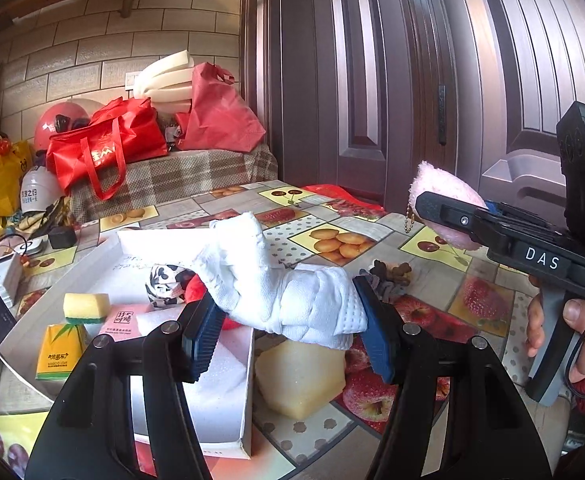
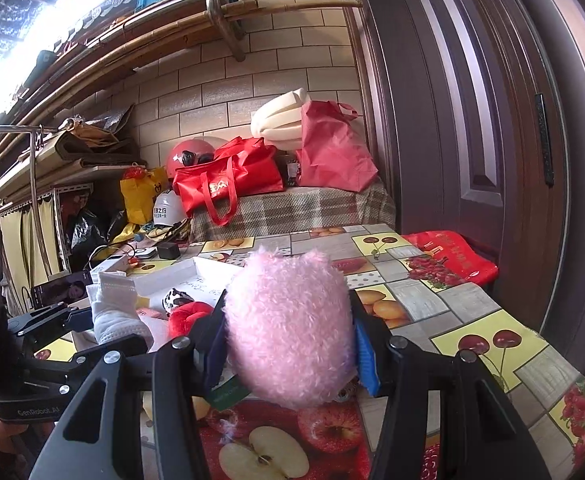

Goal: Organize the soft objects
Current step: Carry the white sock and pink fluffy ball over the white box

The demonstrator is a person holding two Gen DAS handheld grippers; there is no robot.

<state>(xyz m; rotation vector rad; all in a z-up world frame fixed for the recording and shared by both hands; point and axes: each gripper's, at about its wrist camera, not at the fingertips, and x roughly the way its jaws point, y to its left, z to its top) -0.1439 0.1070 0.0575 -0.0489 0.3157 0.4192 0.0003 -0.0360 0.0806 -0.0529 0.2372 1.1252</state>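
Fruit-print tablecloth [image 1: 324, 240] covers the table, brown panelled door [image 1: 372, 80] behind it, tiled wall to the left with red bags [image 1: 104, 148] piled on a plaid-covered bench.

Left gripper [image 1: 288, 316]: jaws partly closed, blue pads pinching a white towel [image 1: 276, 280]. Towel is bunched, lifted off the table, its far end drooping over the white box [image 1: 228, 400]. From the right wrist view the same towel [image 2: 112, 312] hangs in the left gripper at the left edge.

Right gripper [image 2: 288, 344]: jaws partly closed on a pink fluffy toy [image 2: 288, 328], which fills the gap between the pads and bulges above them. In the left wrist view it is held up in the air over the right side of the table, small bead chain [image 1: 409, 218] dangling under it. Person's hand [image 1: 572, 332] wraps the handle.

White box sits on the table left of centre. Inside: yellow-green sponge [image 1: 86, 308], yellow tissue pack [image 1: 60, 352], pink pack [image 1: 122, 320], black-and-white patterned cloth [image 1: 168, 284], something red [image 1: 196, 288] mostly hidden under the towel.

Pale yellow foam block [image 1: 300, 380] lies on the cloth just beside the box, right below the towel. Dark scrunchie-like item [image 1: 388, 276] on the cloth beyond the left gripper's right finger; can't tell exactly what it is.
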